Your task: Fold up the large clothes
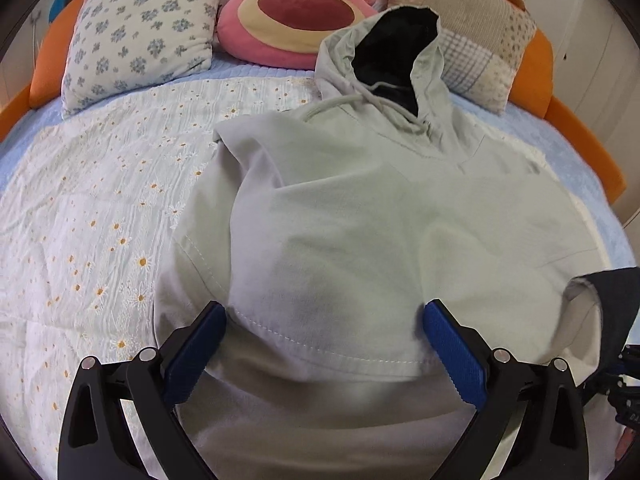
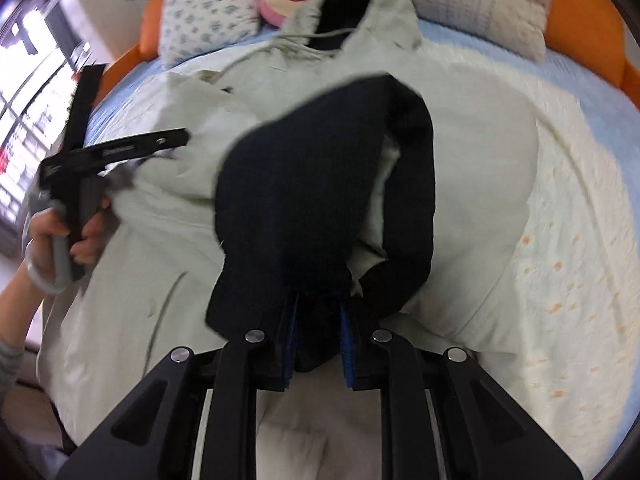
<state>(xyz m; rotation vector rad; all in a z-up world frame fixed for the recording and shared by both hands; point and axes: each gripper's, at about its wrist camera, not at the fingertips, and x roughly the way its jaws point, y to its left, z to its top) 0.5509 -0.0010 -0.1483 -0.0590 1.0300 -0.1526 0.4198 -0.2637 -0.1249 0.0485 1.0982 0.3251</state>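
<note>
Pale green hoodie (image 1: pixel 360 216) lay flat on the bed (image 1: pixel 80 208), hood toward far pillows (image 1: pixel 136 36). Left sleeve already folded across the chest. Right hand-held gripper (image 2: pixel 320 332) was clamped on the dark cuff (image 2: pixel 296 208), carrying it inward. Left hand-held gripper (image 1: pixel 324 348) gaped wide over the sleeve hem, gripping nothing. Right sleeve and body folds remained.

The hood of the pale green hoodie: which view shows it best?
The left wrist view: the hood is sharp, dark lining and drawstring plain. The right wrist view shows it blurred at the top edge, partly cut off.
</note>
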